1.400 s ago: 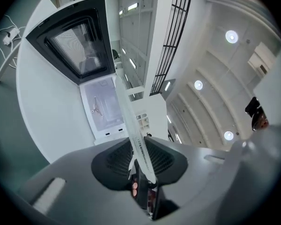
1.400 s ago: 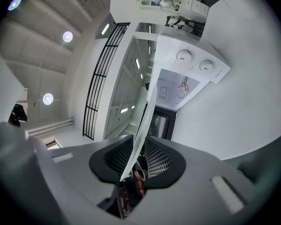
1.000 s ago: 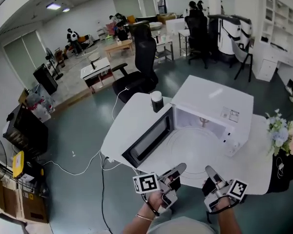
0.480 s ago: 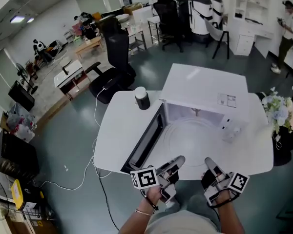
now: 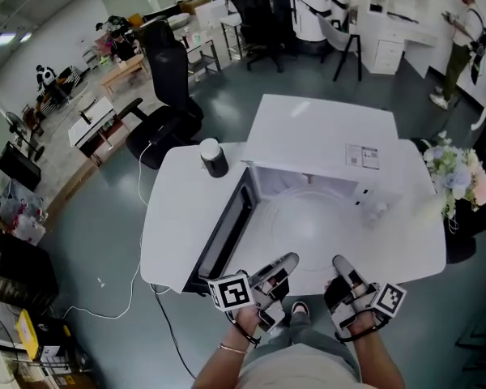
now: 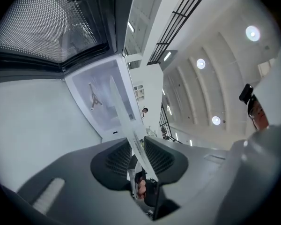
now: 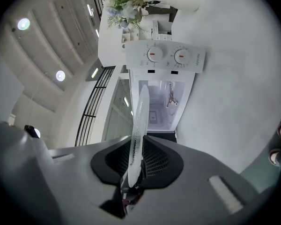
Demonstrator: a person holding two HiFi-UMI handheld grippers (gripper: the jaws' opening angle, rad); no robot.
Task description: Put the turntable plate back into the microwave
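1. Glass, clear and round, the turntable plate [image 5: 324,227] hung roughly level over the white desk [image 5: 174,209], right in front of the open microwave [image 5: 324,136] and held by its near rim.
2. On the near-left part of that rim, the left tool [image 5: 280,267] was clenched, and the thin edge of the glass ran straight between its two ribbed pads.
3. On the near-right part, the right tool [image 5: 341,267] had its jaws closing, with the rim already between the pads and the pads against the glass.
4. To the left, the microwave's door [image 5: 223,235] stood swung wide, dark window facing up and outward.
5. Inside the cavity, the three-armed coupler [image 6: 93,99] sat bare on the floor.
6. Two dials [image 7: 166,56] showed on the control panel in the right gripper view.
7. Beside the microwave's far-left corner, a dark cylinder [image 5: 213,157] with a white top stood on the desk.
8. Pale flowers [image 5: 455,177] sat at the desk's right end.
9. Beyond the desk stood a black office chair [image 5: 166,75], and a person [image 5: 462,23] was well off at the far right.
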